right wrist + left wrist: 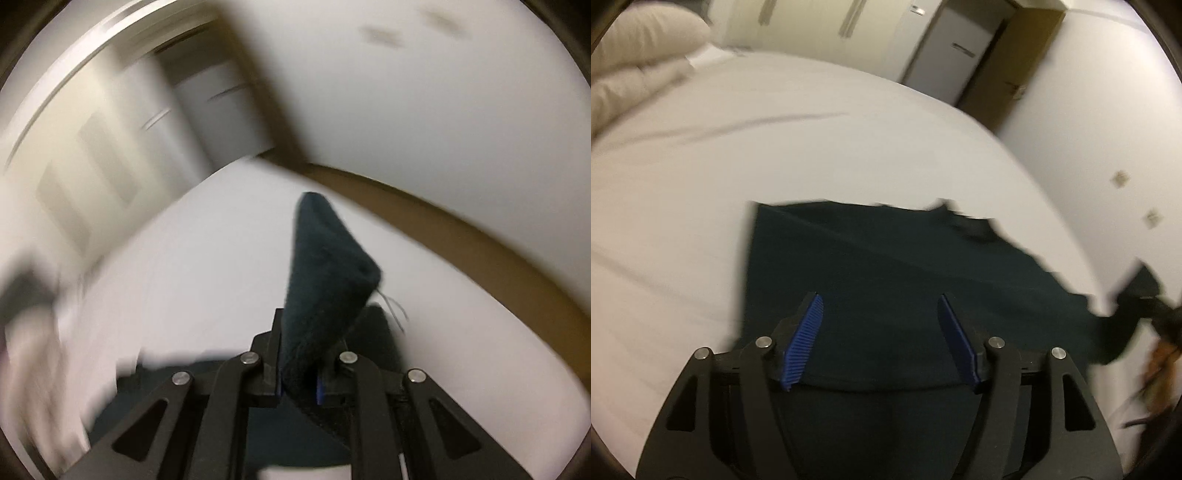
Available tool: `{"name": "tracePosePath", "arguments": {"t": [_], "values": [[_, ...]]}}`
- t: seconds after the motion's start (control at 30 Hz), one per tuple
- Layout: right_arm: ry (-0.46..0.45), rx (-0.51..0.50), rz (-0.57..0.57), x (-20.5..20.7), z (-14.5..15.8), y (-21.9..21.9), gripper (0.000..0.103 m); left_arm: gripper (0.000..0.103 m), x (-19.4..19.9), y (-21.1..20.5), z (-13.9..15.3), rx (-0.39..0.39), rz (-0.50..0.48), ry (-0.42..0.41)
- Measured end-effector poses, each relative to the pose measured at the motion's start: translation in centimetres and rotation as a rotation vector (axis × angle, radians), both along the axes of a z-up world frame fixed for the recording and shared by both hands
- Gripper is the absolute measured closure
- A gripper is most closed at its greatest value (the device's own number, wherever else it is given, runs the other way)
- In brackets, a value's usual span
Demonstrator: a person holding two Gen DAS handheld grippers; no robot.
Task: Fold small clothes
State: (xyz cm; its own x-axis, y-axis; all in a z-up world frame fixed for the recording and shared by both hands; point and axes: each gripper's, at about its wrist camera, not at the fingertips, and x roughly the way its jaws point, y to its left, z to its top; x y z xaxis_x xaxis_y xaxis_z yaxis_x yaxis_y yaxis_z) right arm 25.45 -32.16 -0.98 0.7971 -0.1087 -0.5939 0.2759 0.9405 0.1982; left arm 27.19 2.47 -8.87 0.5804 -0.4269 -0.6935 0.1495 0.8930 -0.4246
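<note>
- Dark garment (886, 258) lies flat on bed (775, 166), fold not finished.
- Left tongs (881, 317) apart, empty, above cloth.
- Right tongs (299, 384) clamped on a garment corner, lifted.

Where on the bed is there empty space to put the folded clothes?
The white sheet is bare between the dark garment and the pillows, and on its left side. It is crowded at the near right, where the right gripper holds the garment's corner.
</note>
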Motion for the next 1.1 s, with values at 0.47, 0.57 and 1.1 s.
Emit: {"name": "tracePosePath", "arguments": {"t": [0.47, 0.57, 1.1], "values": [[0.122, -0.429, 0.302, 1.0, -9.7, 18.7, 0.09, 0.037, 2.6, -12.9, -4.2, -0.413, -0.245, 0.317], [0.107, -0.487, 0.31, 0.8, -9.9, 20.0, 0.09, 0.035, 4.2, -14.9, -4.3, -0.467, -0.263, 0.357], [0.075, -0.733, 0.379, -1.4, -11.3, 24.0, 0.089, 0.031, 11.1, -18.9, -7.5, -0.559, -0.285, 0.541]]}}
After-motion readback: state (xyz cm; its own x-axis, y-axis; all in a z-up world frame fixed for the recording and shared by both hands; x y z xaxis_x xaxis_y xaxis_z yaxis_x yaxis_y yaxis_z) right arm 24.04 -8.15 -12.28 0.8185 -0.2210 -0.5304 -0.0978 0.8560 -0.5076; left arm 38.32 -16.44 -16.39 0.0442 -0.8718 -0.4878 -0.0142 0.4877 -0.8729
